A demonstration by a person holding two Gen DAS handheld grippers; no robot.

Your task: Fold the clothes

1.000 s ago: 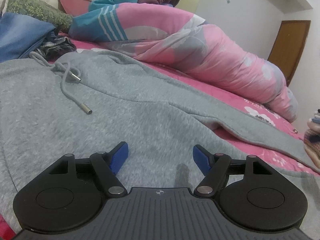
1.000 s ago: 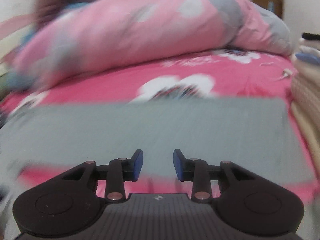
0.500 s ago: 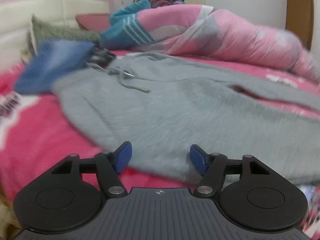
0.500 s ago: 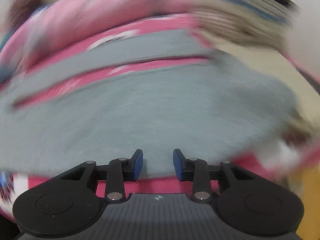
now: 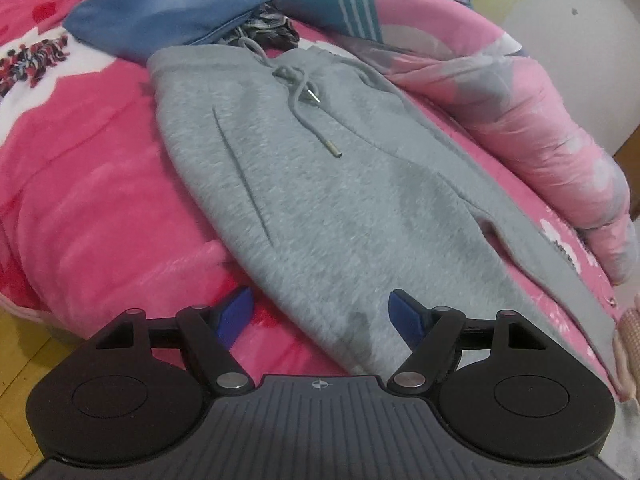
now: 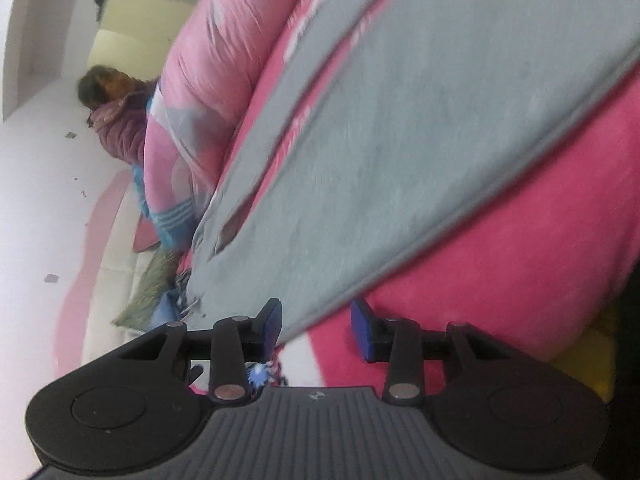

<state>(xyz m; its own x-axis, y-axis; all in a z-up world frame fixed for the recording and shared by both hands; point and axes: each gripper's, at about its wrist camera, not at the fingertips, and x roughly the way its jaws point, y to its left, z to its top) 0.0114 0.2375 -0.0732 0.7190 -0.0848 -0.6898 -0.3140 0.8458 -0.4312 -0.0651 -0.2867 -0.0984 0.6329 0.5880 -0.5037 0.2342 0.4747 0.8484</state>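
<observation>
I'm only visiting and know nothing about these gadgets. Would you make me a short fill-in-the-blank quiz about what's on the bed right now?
1. The grey sweatpants lie spread on a ____ blanket.
2. The drawstring at the waistband ends in a ____ tip.
3. Beyond the waistband lies a folded ____ garment.
4. Between the left gripper fingers shows the ____ of the pants.

Missing words: pink; metal; blue; edge

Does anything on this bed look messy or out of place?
The grey sweatpants lie flat, but their two legs are splayed apart. Their drawstring straggles loose across the front. Beyond the waistband, a blue garment and other clothes sit in an unfolded heap.
</observation>
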